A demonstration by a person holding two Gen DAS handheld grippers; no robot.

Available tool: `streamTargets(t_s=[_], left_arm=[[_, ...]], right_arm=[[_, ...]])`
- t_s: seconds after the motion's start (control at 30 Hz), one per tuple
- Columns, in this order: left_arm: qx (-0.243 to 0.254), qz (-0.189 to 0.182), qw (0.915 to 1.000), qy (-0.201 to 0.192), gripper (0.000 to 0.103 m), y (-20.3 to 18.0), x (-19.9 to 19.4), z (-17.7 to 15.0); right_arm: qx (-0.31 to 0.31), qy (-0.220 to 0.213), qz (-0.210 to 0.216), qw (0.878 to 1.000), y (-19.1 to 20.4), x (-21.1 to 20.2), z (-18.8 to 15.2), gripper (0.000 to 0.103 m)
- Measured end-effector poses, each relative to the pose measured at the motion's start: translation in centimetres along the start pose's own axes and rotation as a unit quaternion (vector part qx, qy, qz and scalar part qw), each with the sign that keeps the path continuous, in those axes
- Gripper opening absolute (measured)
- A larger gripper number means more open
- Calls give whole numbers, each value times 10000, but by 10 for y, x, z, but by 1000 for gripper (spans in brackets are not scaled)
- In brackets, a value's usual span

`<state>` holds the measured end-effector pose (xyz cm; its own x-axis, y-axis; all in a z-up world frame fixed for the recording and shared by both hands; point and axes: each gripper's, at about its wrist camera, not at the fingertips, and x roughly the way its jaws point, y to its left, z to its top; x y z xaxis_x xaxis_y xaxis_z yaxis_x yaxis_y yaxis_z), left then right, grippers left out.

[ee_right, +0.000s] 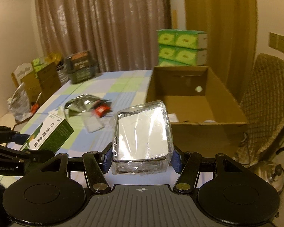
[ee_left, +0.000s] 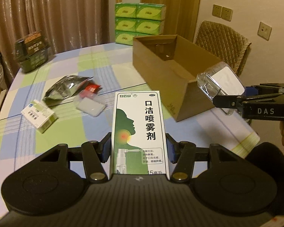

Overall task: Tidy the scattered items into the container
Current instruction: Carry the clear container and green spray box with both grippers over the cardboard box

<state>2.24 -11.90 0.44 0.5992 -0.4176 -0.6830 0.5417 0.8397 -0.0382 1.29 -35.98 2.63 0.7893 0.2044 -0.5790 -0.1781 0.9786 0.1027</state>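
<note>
My left gripper (ee_left: pixel 138 147) is shut on an upright white-and-green spray box (ee_left: pixel 139 124), held above the table. To its right my right gripper (ee_left: pixel 234 96) is shut on a clear plastic-wrapped box (ee_left: pixel 220 85) at the near corner of the open cardboard box (ee_left: pixel 155 66). In the right wrist view the wrapped box (ee_right: pixel 142 130) sits between the blue pads of my right gripper (ee_right: pixel 141 158), in front of the cardboard box (ee_right: pixel 179 75). My left gripper (ee_right: pixel 34 145) with the spray box (ee_right: pixel 49 134) shows at the left.
On the checked tablecloth lie a silver foil pouch (ee_left: pixel 66 89), a red sachet (ee_left: pixel 91 89), a small clear case (ee_left: pixel 89 106) and a small medicine box (ee_left: pixel 40 116). A dark tub (ee_left: pixel 32 54) stands far left. Green tissue packs (ee_left: pixel 140 22) and a padded chair (ee_left: pixel 221 41) are behind.
</note>
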Motion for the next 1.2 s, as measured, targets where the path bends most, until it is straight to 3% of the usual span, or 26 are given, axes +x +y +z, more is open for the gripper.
streamTargets(t_s=[0.63,1.2], left_arm=[[566,-587,9962,-312,51,-75,46,72],[524,-878,9940,-387,51,-92,101,115]], right_arm=[[90,-257,-535,9982,-73,-5,29,57],[-74,-183,-807,9965,-107,26,55,57]])
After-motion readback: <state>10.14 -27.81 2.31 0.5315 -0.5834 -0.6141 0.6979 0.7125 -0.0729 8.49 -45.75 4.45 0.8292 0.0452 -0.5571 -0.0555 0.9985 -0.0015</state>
